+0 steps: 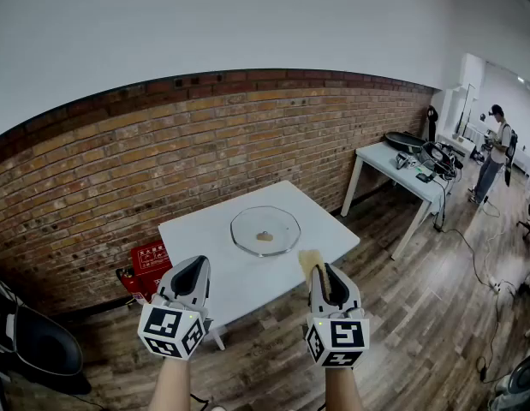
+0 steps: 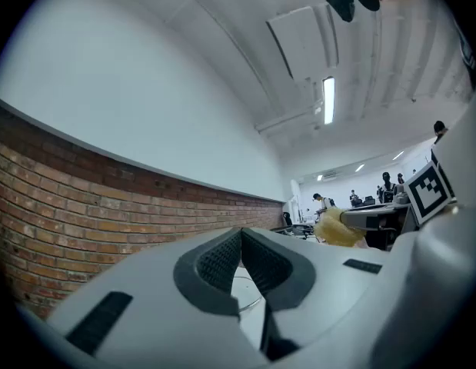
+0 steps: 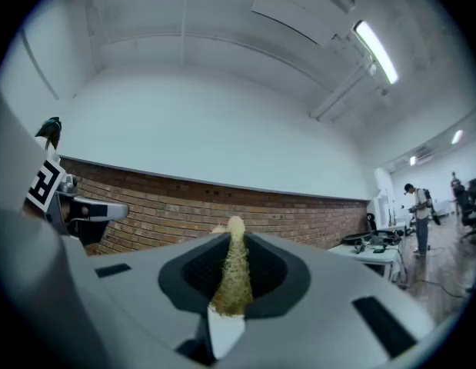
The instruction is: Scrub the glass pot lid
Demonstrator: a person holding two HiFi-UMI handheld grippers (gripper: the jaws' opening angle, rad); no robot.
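A round glass pot lid (image 1: 265, 230) lies flat on the small white table (image 1: 205, 247), with a brownish knob or smear at its middle. My left gripper (image 1: 194, 274) is held in front of the table's near edge, its jaws shut with nothing between them (image 2: 239, 261). To its right my right gripper (image 1: 319, 274) is shut on a yellow-green scrub sponge (image 1: 312, 261), whose edge sticks up between the pads (image 3: 234, 271). Both grippers hang short of the lid and point up toward the brick wall. Past the left jaws a sliver of the lid (image 2: 249, 292) shows.
A brick wall (image 1: 119, 161) runs behind the table. A red box (image 1: 151, 259) sits on the floor under the table's left side. A second white table (image 1: 401, 168) with gear stands at the right, and a person (image 1: 493, 148) stands beyond it. Wooden floor surrounds me.
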